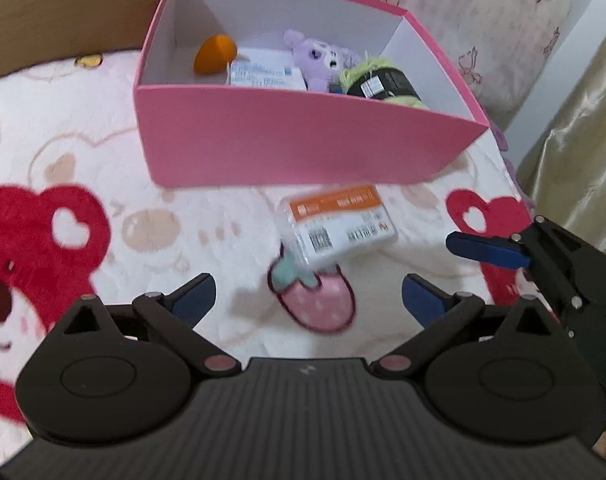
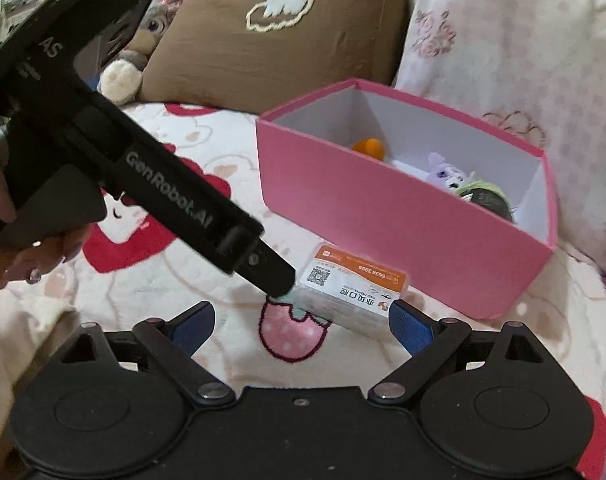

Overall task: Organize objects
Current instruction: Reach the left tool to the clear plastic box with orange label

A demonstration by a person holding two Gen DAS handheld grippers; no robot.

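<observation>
A small white packet with an orange band (image 1: pixel 337 224) lies on the blanket just in front of the pink box (image 1: pixel 303 140). My left gripper (image 1: pixel 309 298) is open, and the packet sits a little beyond its blue pads. A blue finger of my right gripper (image 1: pixel 483 250) reaches in from the right. In the right wrist view my right gripper (image 2: pixel 303 324) is open, with the packet (image 2: pixel 355 288) just ahead and close to its right pad. One finger of my left gripper (image 2: pixel 273 274) comes down beside the packet. The pink box (image 2: pixel 383 216) stands behind.
The box holds an orange egg shape (image 1: pixel 215 54), a white packet (image 1: pixel 265 72), a purple plush (image 1: pixel 323 58) and a black roll with green yarn (image 1: pixel 383 84). A brown pillow (image 2: pixel 271 36) and a pale floral pillow (image 2: pixel 503 40) stand behind. A hand (image 2: pixel 7 248) holds the left gripper.
</observation>
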